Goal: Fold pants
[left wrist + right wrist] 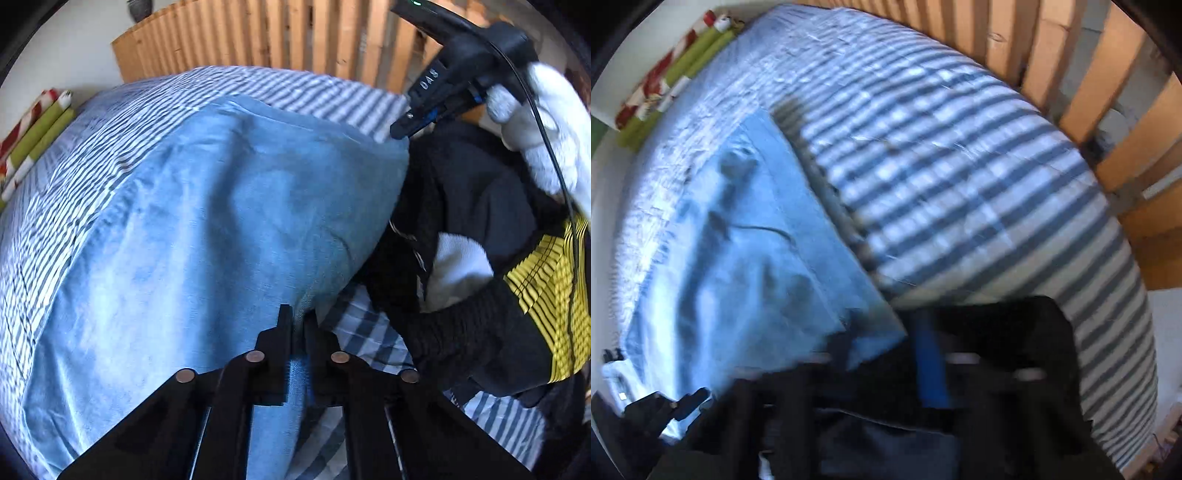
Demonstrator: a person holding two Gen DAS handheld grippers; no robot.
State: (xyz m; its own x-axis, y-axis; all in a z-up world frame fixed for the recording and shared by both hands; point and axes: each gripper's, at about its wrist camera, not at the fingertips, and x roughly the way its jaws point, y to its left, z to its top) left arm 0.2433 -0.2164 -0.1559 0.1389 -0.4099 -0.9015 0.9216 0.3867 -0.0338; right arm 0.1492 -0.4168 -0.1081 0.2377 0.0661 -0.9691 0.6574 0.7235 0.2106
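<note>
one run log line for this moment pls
left hand-held gripper: shut on light blue denim pants | right hand-held gripper: shut at their far corner | striped bedsheet underneath

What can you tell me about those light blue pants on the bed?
The light blue pants look like soft, faded denim. They lie spread and rumpled across a striped bedsheet, beside a dark clothes pile. The left gripper is shut on their near edge. The right gripper is shut at their far corner, though blur hides the grip itself.

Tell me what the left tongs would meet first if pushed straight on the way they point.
The light blue pants: the left tongs are already shut on a fold of that fabric, with the striped bedding probably underneath, though depth is unclear.
</note>
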